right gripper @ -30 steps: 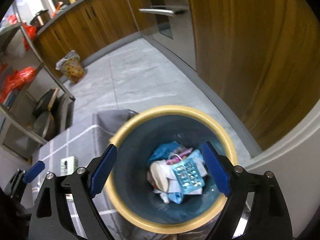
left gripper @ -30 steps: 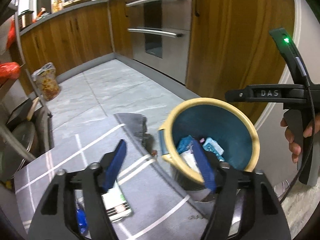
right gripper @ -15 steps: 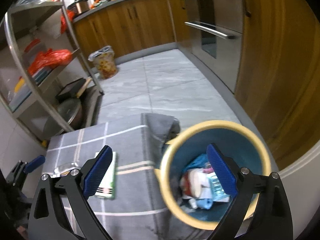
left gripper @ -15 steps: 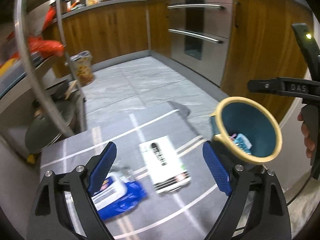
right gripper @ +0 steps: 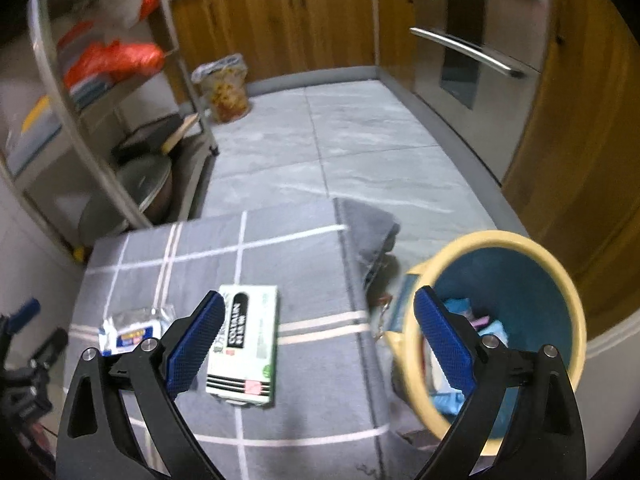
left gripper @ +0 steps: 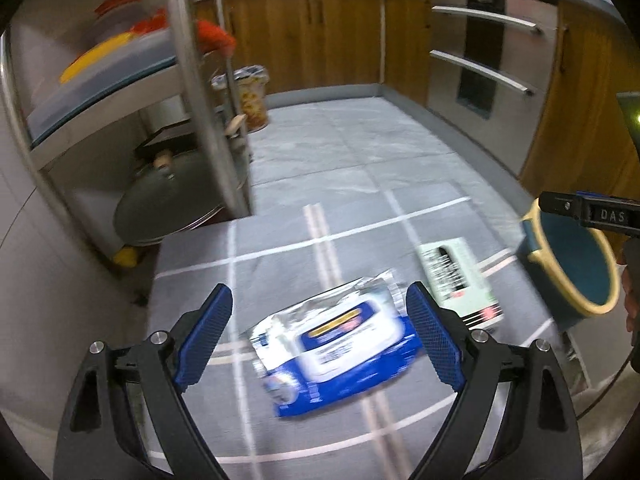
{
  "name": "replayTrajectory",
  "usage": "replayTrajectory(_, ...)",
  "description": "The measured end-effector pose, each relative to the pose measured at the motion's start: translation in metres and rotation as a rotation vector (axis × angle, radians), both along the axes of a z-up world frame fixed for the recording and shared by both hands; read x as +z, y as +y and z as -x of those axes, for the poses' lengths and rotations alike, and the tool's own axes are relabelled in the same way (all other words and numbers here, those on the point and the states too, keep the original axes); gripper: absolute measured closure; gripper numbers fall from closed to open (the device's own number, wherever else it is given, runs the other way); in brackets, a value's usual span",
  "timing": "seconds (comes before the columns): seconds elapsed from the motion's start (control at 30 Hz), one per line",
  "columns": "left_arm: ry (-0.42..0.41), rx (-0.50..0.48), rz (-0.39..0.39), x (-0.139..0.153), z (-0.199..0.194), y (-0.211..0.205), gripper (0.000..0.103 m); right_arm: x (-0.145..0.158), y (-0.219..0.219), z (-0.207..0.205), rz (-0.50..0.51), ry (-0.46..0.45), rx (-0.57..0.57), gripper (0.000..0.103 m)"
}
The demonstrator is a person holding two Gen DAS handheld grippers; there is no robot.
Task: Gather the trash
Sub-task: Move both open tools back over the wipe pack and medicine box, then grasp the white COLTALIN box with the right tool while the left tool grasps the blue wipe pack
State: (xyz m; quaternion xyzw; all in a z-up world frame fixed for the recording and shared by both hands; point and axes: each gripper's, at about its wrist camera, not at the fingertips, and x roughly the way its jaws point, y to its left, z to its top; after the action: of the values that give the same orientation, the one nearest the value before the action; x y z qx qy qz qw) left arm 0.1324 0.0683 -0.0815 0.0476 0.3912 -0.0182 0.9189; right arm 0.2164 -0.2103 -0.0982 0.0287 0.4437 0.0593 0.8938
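Observation:
A blue and white wipes packet lies on the grey checked cloth, under the span of my open left gripper, which hovers above it without touching. A pale green and white carton lies to its right. In the right wrist view the carton sits between the open fingers of my right gripper, nearer the left pad, with the wipes packet further left. The yellow-rimmed blue bin holds several pieces of trash and stands off the cloth's right edge; the bin also shows in the left wrist view.
A metal shelf rack with pans and lids stands left of the cloth. A printed bag leans by the wooden cabinets at the back. An oven front lines the right side. Grey floor tiles lie beyond the cloth.
Both grippers have swung left, away from over the bin and across the cloth. The wipes packet and the carton have come under the fingers, and the bin has slid to the right edge.

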Motion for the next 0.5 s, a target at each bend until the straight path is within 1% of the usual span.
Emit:
replayTrajectory(0.13, 0.045, 0.018, -0.035, -0.019, -0.001, 0.018, 0.016, -0.023, 0.029, -0.008, -0.011, 0.05, 0.011, 0.008)
replayTrajectory(0.23, 0.074, 0.027, -0.051, -0.03, -0.002, 0.028, 0.016, -0.043, 0.048, -0.015, 0.013, 0.09, 0.02, 0.008)
replayTrajectory(0.4, 0.117, 0.056, -0.033, -0.043, -0.005, 0.049, 0.016, -0.075, 0.066, -0.024, 0.03, 0.167, 0.017, 0.008)
replayTrajectory(0.5, 0.128, 0.058, -0.043, -0.049, -0.01, 0.052, 0.016, -0.086, 0.072, -0.028, 0.038, 0.189, 0.013, 0.008)
